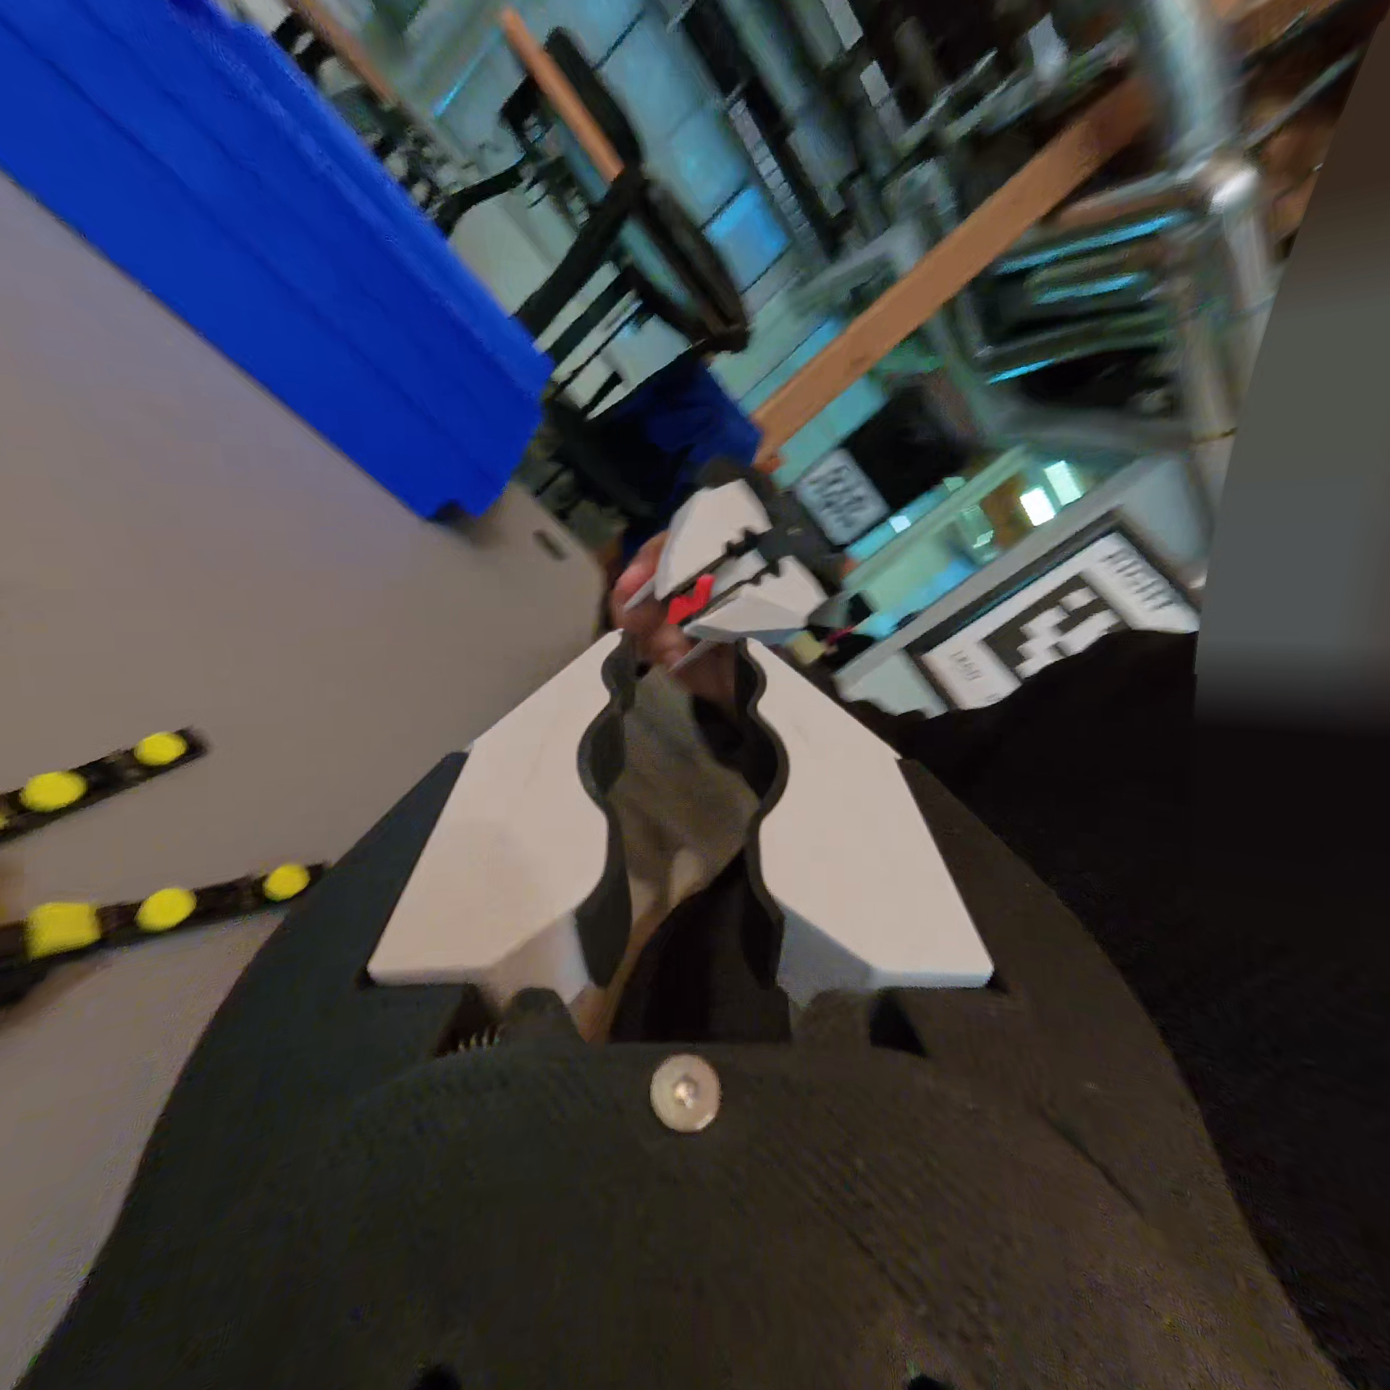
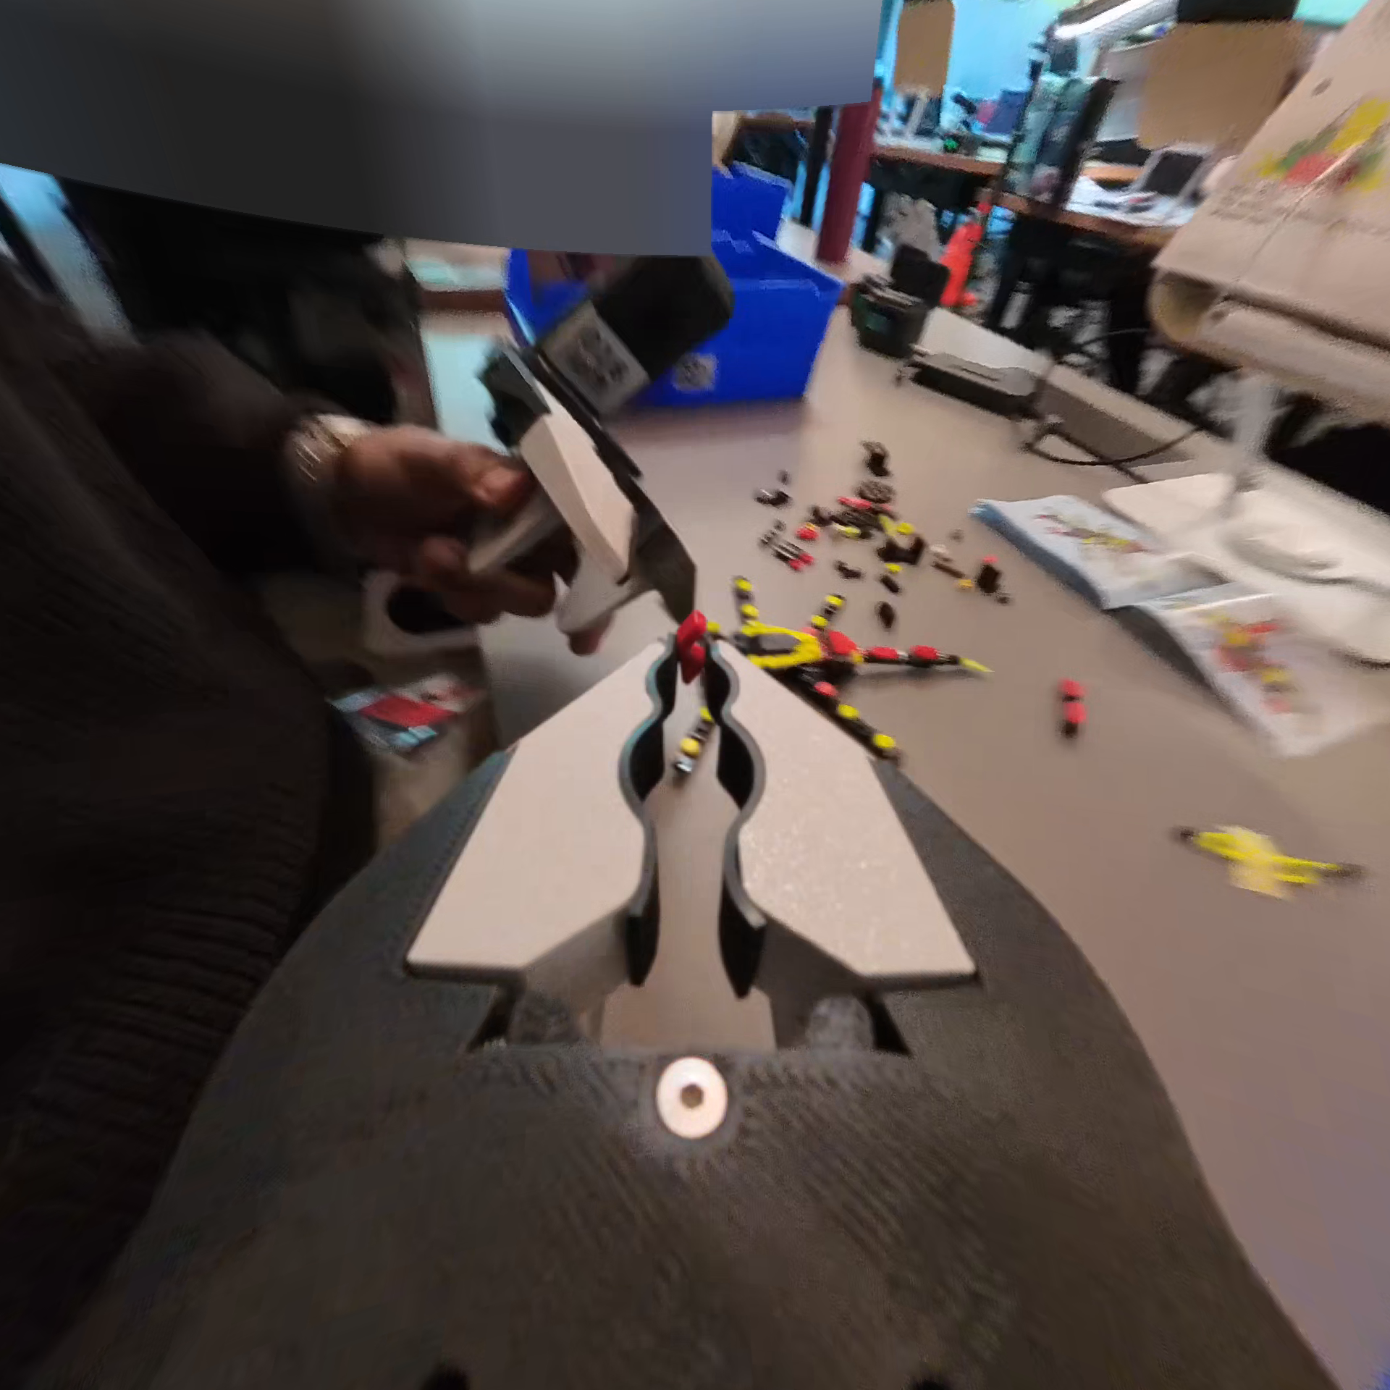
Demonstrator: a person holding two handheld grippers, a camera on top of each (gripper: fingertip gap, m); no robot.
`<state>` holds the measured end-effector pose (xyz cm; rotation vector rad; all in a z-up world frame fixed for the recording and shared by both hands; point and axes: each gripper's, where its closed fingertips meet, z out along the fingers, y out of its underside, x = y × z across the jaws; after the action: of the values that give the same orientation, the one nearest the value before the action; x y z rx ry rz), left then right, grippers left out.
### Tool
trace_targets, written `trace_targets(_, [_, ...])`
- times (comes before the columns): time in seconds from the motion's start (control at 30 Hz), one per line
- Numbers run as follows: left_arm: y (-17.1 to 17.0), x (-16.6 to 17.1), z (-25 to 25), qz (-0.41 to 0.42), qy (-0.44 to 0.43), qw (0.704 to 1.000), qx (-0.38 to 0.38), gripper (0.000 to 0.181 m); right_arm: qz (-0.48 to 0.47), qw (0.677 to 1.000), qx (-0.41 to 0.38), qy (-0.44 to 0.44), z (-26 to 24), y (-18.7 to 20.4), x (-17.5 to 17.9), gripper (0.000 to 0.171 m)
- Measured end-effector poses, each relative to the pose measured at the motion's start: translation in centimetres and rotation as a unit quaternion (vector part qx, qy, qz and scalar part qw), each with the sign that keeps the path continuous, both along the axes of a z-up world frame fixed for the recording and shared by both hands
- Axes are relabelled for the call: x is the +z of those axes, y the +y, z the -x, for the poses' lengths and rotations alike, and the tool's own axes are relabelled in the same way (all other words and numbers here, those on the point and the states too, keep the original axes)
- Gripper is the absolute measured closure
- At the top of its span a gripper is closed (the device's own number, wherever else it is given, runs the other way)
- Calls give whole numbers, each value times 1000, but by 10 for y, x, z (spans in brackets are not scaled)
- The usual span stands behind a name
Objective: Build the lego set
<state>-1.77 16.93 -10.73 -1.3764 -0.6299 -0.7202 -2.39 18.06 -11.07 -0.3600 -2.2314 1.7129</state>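
Note:
My right gripper (image 2: 688,653) is shut on a small red lego piece (image 2: 690,641) and holds it in the air above the table. My left gripper (image 1: 688,647) is open and empty, its tips pointing at the right gripper (image 1: 669,624) and the red piece (image 1: 692,598) just ahead. In the right wrist view the left gripper (image 2: 673,594) comes in from the left in a hand, its tip almost at the red piece. A partly built yellow, black and red model (image 2: 812,654) lies on the grey table (image 2: 978,827) beyond.
Several loose pieces (image 2: 865,526) lie behind the model, and a yellow sub-assembly (image 2: 1264,865) lies to the right. Open instruction booklets (image 2: 1128,556) are at far right. A blue bin (image 2: 760,331) stands at the back. Black beams with yellow pins (image 1: 150,910) lie at left.

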Motion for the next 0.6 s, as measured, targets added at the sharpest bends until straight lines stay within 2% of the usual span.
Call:
trace_targets(0.03, [3,-8,0,30,12,999,3,159,-36,999,-11,32,1,-1,-4,166])
trace_targets(0.2, [13,-24,-8,84,31,996,-4,152,-190,969,-37,151,3,-8,-29,166])
trace_targets(0.3, [14,-29,-5,97,27,995,4,154,-248,945,-34,209,1,-13,-38,166])
trace_targets(0.4, [12,-31,-3,101,18,995,6,164,-258,938,-37,227,0,-16,-37,166])
trace_targets(0.6, [7,-24,1,68,-10,998,7,176,-203,960,-33,192,-2,-14,-27,166])
